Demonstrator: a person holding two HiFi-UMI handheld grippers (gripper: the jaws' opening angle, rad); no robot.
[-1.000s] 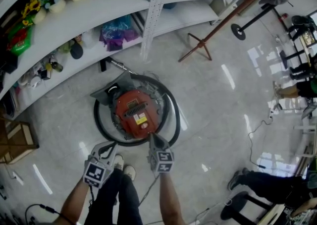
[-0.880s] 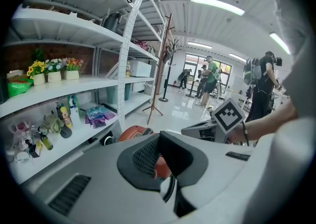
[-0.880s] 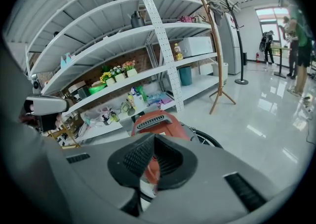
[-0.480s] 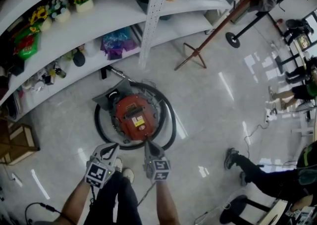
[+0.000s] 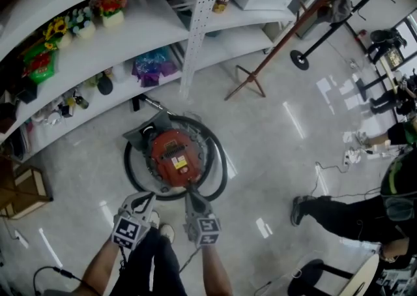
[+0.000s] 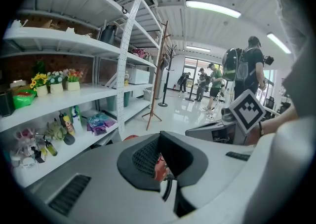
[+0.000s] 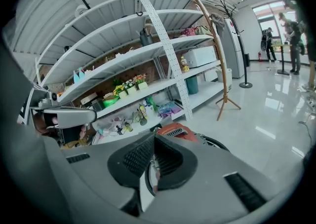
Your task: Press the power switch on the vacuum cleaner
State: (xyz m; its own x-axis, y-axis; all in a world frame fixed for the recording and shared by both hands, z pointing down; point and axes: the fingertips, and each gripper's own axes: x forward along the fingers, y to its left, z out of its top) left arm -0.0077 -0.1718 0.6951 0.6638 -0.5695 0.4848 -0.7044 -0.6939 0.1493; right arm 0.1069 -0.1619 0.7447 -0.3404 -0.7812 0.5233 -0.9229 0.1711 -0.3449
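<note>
The vacuum cleaner (image 5: 174,156) is a round red canister on the floor, ringed by its black hose (image 5: 218,158). In the head view my right gripper (image 5: 189,192) points at the canister's near edge, its tip over the hose ring; contact cannot be judged. Its jaws stand together with nothing held. My left gripper (image 5: 142,201) hangs to the left, short of the hose, shut and empty. The right gripper view looks past the right gripper (image 7: 152,166) to the red vacuum cleaner (image 7: 173,130). The left gripper (image 6: 160,161) shows a sliver of red vacuum cleaner (image 6: 159,168) between its pads.
White shelves (image 5: 130,34) with flower pots, bottles and bags curve behind the vacuum. A wooden coat stand (image 5: 251,79) rises at the back right. A person (image 5: 345,213) stands on the right near a floor cable (image 5: 326,171). My shoes (image 5: 163,226) are just behind the grippers.
The right gripper's tip has slipped back a little from the red top toward the hose. The person on the right has walked closer. The left gripper holds its place.
</note>
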